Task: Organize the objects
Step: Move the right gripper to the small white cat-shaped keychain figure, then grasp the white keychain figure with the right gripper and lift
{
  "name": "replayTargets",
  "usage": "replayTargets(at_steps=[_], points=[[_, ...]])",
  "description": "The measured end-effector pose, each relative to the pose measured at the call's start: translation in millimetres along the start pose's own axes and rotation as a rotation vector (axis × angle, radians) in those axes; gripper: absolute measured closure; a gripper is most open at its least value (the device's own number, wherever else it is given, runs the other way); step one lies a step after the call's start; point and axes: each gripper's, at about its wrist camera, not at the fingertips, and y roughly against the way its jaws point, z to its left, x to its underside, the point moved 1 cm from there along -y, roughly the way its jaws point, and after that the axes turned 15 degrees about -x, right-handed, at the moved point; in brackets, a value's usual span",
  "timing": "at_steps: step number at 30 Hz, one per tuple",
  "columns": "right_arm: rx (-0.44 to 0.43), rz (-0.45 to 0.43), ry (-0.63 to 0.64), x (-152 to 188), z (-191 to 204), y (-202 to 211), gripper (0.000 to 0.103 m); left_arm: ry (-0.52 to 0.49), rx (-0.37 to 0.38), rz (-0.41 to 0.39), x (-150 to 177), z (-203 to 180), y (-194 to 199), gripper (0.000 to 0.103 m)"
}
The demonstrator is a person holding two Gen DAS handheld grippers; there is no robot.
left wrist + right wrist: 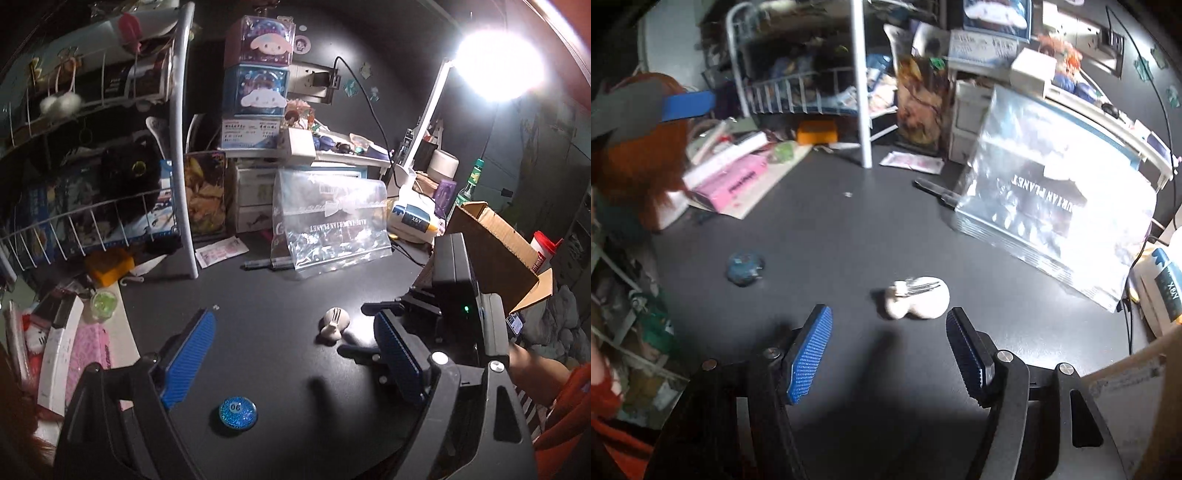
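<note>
The white clip [918,298], a small rabbit-shaped piece with a metal spring, is seen lying on the dark desk [849,236], just ahead of the right gripper [888,349] and slightly toward its right finger. The right gripper's jaws are spread wide and nothing is held between them; the clip is not touched yet. The picture from this wrist is smeared, so finer detail cannot be made out.

In the left wrist view the left gripper [295,354] is likewise held wide open and empty, with the white clip [334,325] lying ahead of it toward its right finger, and the right gripper's body is seen close beside that finger. A blue glitter badge [238,412] marked with a number lies nearer to the camera than the clip, between the left gripper's fingers in the picture and flat on the desk.

Beyond the clip a clear zip bag [328,225] is propped upright, with a dark pen [266,263] lying at its foot. To the right of the clip an open cardboard box [495,247] stands at the desk edge.

The tidying is judged to be at an early stage: both loose items are still out on the desk and nothing is gripped. Picking up the clip appears to be the step at hand, with the badge left to follow. Which container is meant for them cannot be told.
</note>
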Motion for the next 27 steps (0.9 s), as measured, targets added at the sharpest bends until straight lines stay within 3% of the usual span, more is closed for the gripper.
replayTargets(at_steps=[8,10,12,15,24,27], points=[[0.025,0.023,-0.006,-4.1,-26.6,-23.4,0.042,0.037,0.007,0.051,15.0,7.7,-13.2,0.017],[0.022,0.021,-0.016,-4.2,-29.4,-25.1,0.048,0.035,0.012,0.058,15.3,6.9,-15.4,0.017],[0.021,0.017,-0.018,-4.3,-30.1,-25.8,0.063,0.033,0.016,0.064,15.0,5.9,-17.2,0.017],[0.021,0.011,-0.004,-2.9,-27.2,-22.1,0.065,0.030,0.027,0.071,13.5,2.9,-19.3,0.017],[-0.095,-0.089,0.099,-7.2,28.6,27.5,0.066,-0.001,0.141,0.119,4.8,-18.2,-25.2,0.017],[-0.133,-0.137,0.128,-10.1,48.1,51.9,0.066,-0.010,0.207,0.128,-1.3,-28.5,-20.6,0.027]])
